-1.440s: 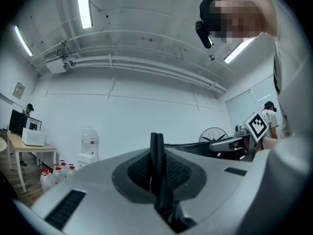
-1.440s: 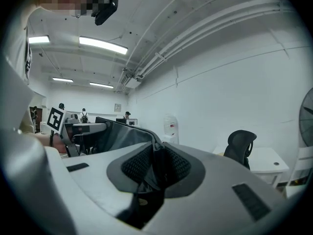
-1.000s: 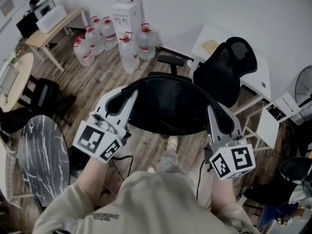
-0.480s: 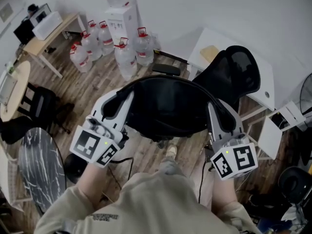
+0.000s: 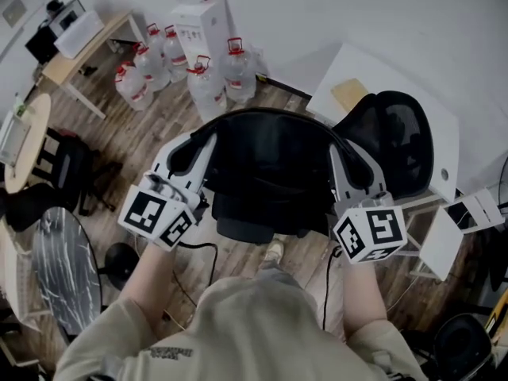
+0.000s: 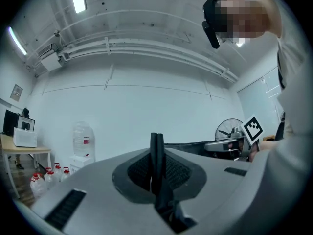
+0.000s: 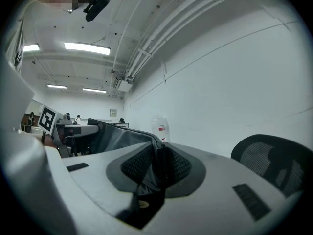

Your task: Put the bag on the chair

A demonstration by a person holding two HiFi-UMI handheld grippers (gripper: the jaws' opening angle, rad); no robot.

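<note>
You hold a black bag (image 5: 270, 165) stretched open between both grippers, off the wooden floor (image 5: 151, 141). Your left gripper (image 5: 206, 140) has its jaws pressed together on a thin black edge of the bag's left side. Your right gripper (image 5: 339, 151) pinches a fold of the bag's dark fabric on the right side, jaws closed onto the cloth. In the head view the bag's right end sits just in front of the black mesh back of an office chair (image 5: 393, 145) and hides part of it. The chair stands against a white table (image 5: 373, 78). Farther off, by the wall, large water bottles (image 5: 210, 86) cluster around a white water dispenser (image 5: 202, 22).
</note>
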